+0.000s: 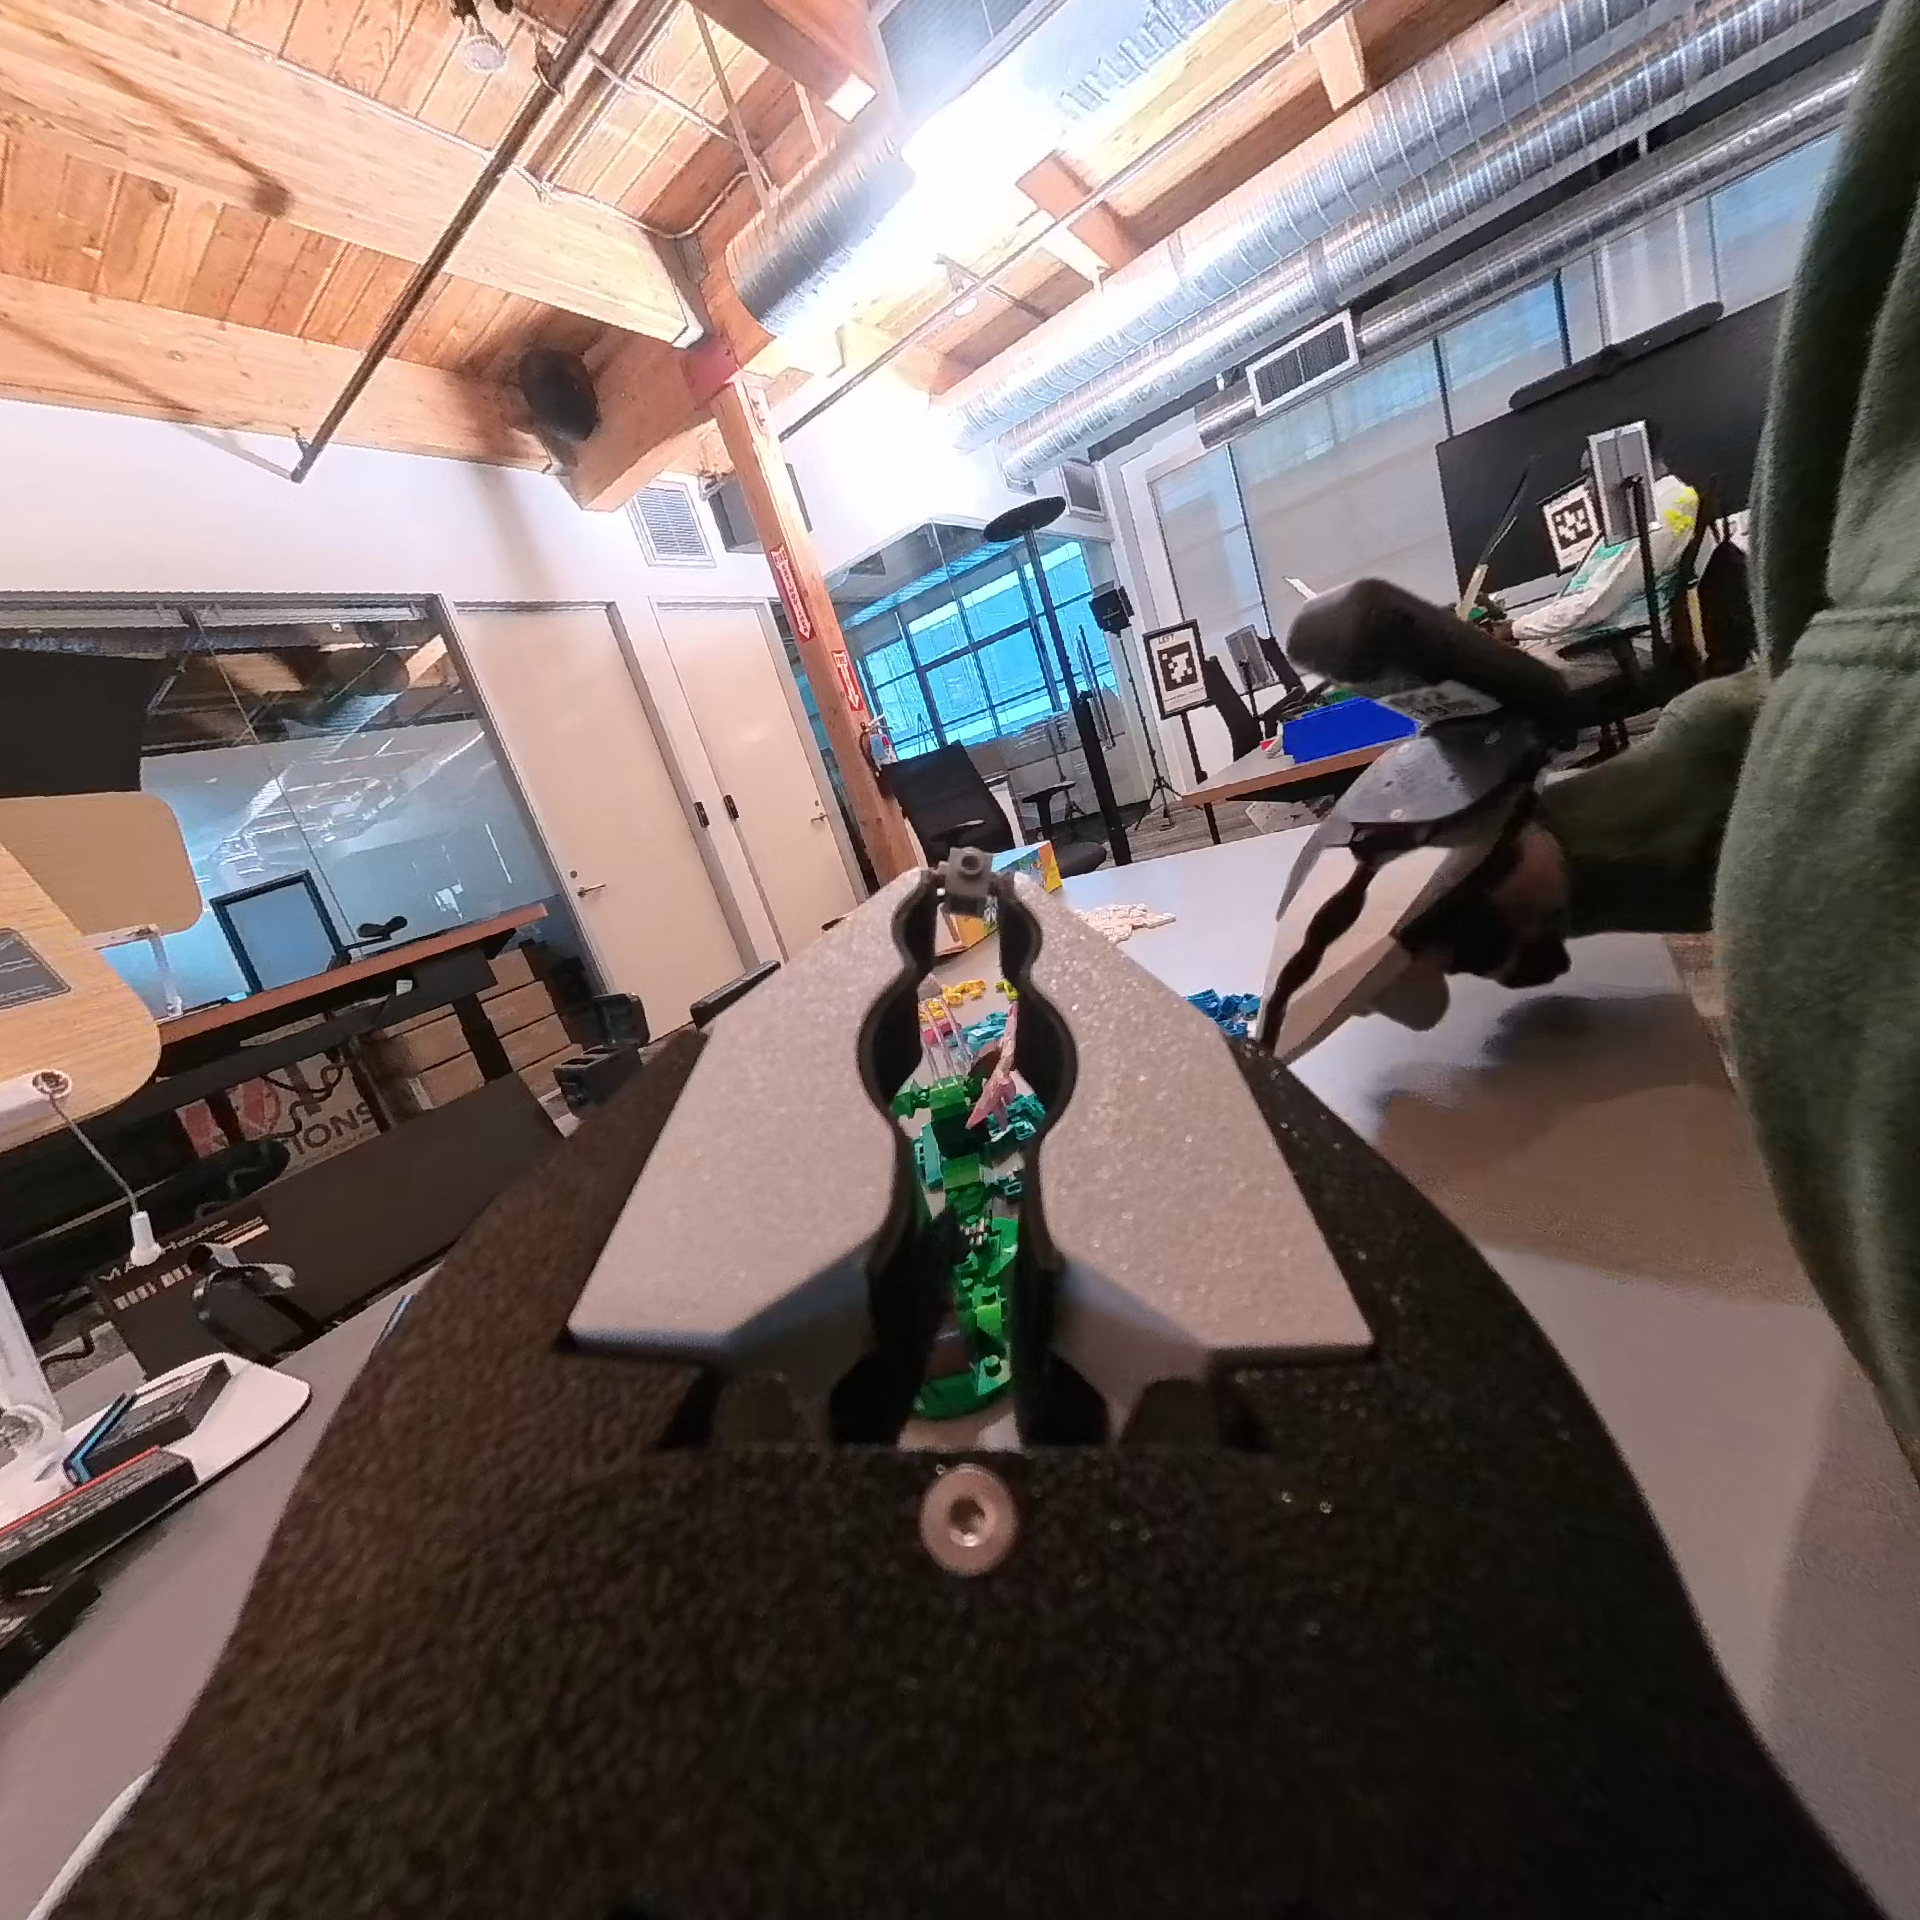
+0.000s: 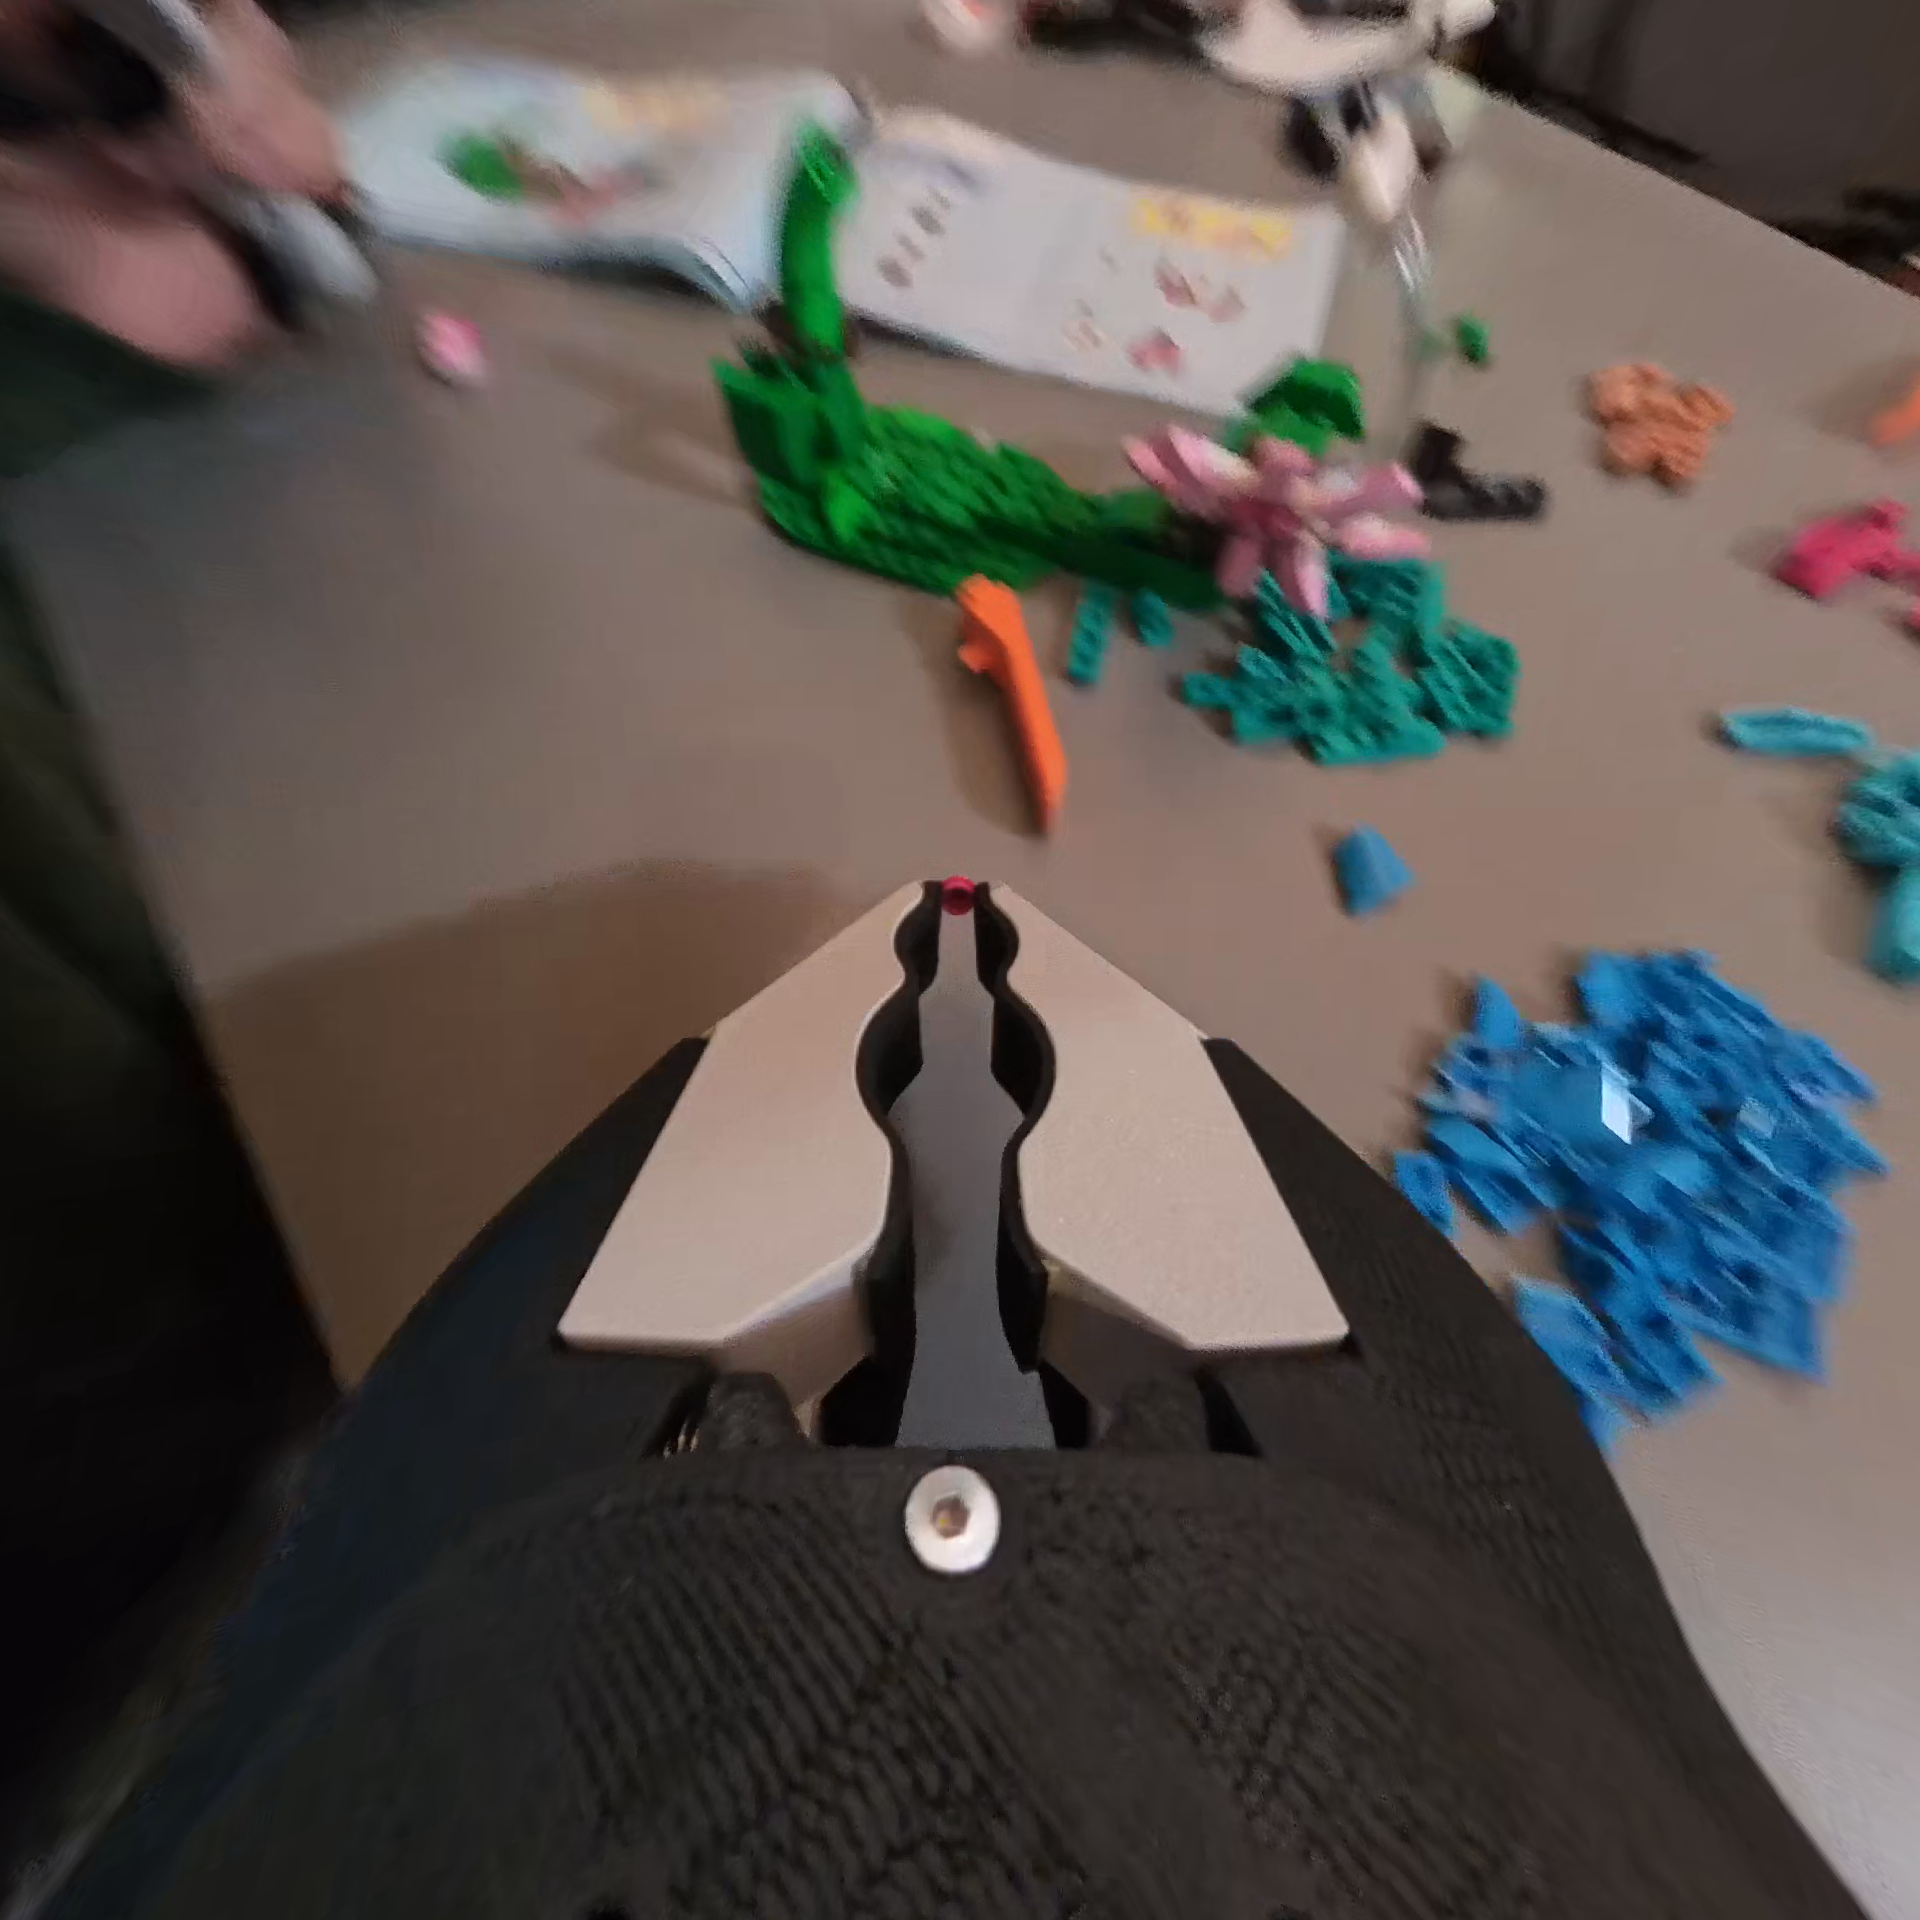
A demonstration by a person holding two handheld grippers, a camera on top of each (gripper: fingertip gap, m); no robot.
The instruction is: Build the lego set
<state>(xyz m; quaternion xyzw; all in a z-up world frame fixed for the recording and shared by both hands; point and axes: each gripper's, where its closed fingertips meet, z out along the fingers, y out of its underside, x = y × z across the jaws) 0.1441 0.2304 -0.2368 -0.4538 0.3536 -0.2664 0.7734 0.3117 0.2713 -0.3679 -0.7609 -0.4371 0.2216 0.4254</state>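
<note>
The left gripper (image 1: 966,883) is pinched onto a small grey studded piece (image 1: 964,876) at its fingertips, raised above the grey table (image 1: 1558,1195). The right gripper (image 2: 956,896) is closed on a tiny red bead (image 2: 956,891). Beyond it lie the green leafy build (image 2: 914,478) with a pink flower (image 2: 1283,499), an orange piece (image 2: 1018,686), teal pieces (image 2: 1351,675), a blue pile (image 2: 1652,1174) and an open instruction booklet (image 2: 1091,270).

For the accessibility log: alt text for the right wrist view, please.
The right gripper pinches a tiny red piece at its fingertips above a grey table. Beyond lie a green lego build with a pink flower, an orange piece, blue pieces and an open instruction booklet.
</note>
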